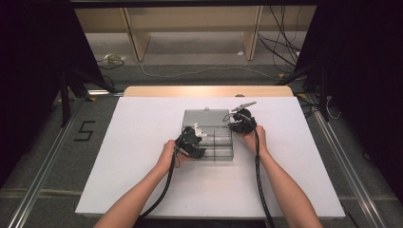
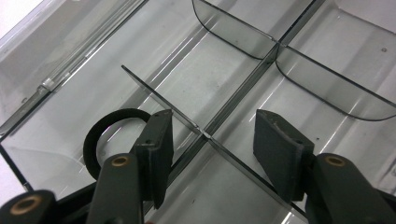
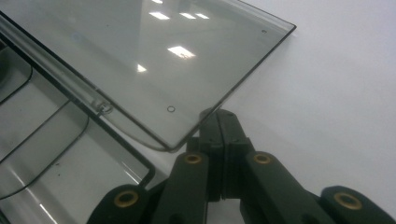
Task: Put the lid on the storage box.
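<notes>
A smoky clear compartment box [image 1: 223, 153] lies on the white table top, its lid [image 1: 204, 115] swung flat toward the far side. My left gripper [image 1: 197, 142] hovers over the box's near-left part. In the left gripper view, it [image 2: 212, 119] is open and straddles a thin divider [image 2: 154, 100], with neither pad touching it. A black ring [image 2: 93, 140] lies in the compartment beside the left pad. My right gripper [image 1: 236, 121] sits at the box's far right corner. Its jaws [image 3: 217, 116] are shut together, their tips tucked just under the lid's [image 3: 154, 60] edge.
The white table top [image 1: 142, 180] has wide bare room around the box. A wooden strip [image 1: 209, 91] runs along its far edge. Cables [image 1: 190, 72] and shelf legs stand on the floor beyond. Curved dividers [image 2: 327, 79] split the farther compartments.
</notes>
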A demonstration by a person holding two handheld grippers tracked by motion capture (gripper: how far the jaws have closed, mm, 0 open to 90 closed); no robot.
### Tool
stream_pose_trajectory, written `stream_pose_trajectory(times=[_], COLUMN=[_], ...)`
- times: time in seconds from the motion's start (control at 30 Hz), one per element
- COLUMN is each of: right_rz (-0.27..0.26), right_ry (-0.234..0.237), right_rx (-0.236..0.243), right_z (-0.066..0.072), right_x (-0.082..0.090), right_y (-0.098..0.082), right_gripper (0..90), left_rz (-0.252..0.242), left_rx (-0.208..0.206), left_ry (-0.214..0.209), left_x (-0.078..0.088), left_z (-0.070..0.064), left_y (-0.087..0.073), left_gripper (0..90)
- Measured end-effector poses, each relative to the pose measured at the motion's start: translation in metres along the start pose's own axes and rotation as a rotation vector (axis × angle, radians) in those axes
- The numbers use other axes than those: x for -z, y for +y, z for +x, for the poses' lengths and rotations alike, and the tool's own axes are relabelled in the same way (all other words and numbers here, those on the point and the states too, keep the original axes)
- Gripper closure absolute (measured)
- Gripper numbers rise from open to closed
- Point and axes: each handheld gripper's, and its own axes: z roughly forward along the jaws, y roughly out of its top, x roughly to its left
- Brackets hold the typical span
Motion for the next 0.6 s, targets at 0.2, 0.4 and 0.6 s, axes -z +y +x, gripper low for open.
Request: stream_pose_trajectory(times=[0.2, 0.4, 0.6], right_rz=[-0.032, -0.073, -0.121], right_ry=[-0.018, -0.021, -0.022], right_rx=[0.007, 0.008, 0.001], right_z=[-0.001, -0.0022, -0.0027], right_x=[0.0002, 0.0039, 0.0083], right_y=[0.0005, 0.0026, 0.0044], right_gripper=[90.0, 90.0, 90.0], left_rz=[-0.001, -0.001, -0.001], left_rx=[0.0, 0.0, 0.0], left_ry=[0.0, 0.001, 0.001], left_x=[0.0, 0.0, 0.0001], left_z=[-0.0001, -0.0001, -0.0001], left_y=[0.0, -0.0001, -0.0002], left_gripper=[47.6, 47.6, 47.6])
